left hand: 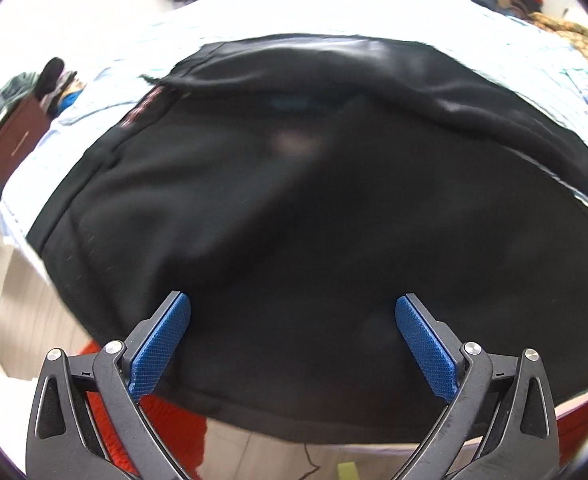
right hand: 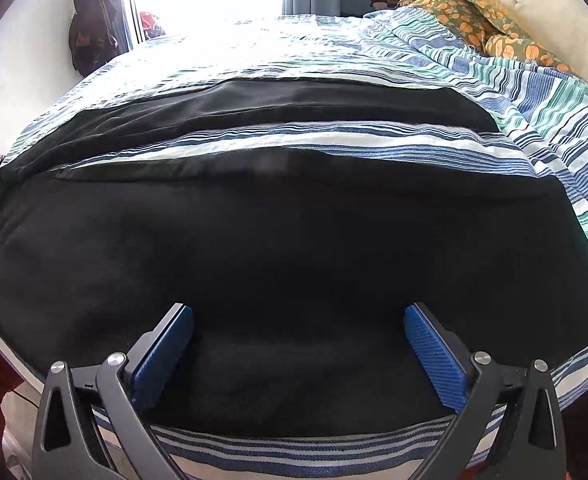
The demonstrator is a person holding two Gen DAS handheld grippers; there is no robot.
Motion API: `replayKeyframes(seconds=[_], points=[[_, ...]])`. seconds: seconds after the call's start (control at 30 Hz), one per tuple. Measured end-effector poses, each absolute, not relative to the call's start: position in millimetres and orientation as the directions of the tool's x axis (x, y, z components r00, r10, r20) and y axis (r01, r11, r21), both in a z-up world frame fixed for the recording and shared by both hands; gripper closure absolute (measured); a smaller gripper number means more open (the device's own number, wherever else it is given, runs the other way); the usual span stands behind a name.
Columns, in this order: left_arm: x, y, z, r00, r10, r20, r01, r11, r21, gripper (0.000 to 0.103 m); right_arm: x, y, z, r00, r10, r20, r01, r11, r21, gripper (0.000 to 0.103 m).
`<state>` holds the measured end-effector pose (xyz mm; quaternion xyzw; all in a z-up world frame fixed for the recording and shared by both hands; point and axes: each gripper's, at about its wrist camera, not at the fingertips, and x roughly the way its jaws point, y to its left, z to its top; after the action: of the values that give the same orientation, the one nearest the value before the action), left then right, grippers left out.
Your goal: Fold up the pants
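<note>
While the black pants [right hand: 294, 248] lie spread across the striped bedsheet [right hand: 533, 128] filling mid-frame, I see my right gripper [right hand: 298, 356] and left gripper [left hand: 292, 344] both spread wide at the bottom, clamping nothing.

Bed [right hand: 493, 148] with striped blue-white-green sheet. Black pants [right hand: 294, 248] spread flat across near part, one leg [right hand: 294, 98] farther back. Orange-patterned blanket [right hand: 473, 20] bunched at far right.

One pants [right hand: 294, 248], two tongs [left hand: 293, 312] [right hand: 298, 318], one bedsheet [right hand: 533, 128]
</note>
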<state>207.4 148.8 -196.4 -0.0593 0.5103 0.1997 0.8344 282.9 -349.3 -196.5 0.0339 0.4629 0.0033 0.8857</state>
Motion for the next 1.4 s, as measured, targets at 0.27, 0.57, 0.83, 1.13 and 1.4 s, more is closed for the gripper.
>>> replayKeyframes(seconds=[0.27, 0.57, 0.83, 1.13, 1.4], points=[[190.6, 141.6, -189.9, 0.394, 0.308, -0.866, -0.402, 0.905, 0.139, 0.001, 282.9, -349.5, -196.2, 0.572, 0.037, -0.819, 0.025, 0.998, 0.062, 0.0], [218.7, 101.8, -156.3, 0.498, 0.264, -0.826, -0.294, 0.947, 0.126, 0.001, 282.5, -352.7, -194.0, 0.575, 0.041, -0.817, 0.024, 0.997, 0.067, 0.0], [322.6, 20.3, -108.6, 0.605, 0.197, -0.772, -0.093, 0.98, 0.177, 0.001, 282.1, -353.1, -193.3, 0.568, 0.054, -0.821, -0.001, 0.998, 0.065, 0.0], [447.3, 5.4, -185.8, 0.406, 0.264, -0.875, -0.163, 0.963, 0.215, 0.001, 283.7, -353.3, -193.4, 0.559, 0.062, -0.827, -0.009, 0.998, 0.068, 0.0], [448.9, -30.3, -168.0, 0.501, 0.233, -0.834, -0.078, 0.971, 0.225, 0.001, 285.0, -356.9, -192.5, 0.55, 0.092, -0.83, -0.038, 0.996, 0.085, 0.0]])
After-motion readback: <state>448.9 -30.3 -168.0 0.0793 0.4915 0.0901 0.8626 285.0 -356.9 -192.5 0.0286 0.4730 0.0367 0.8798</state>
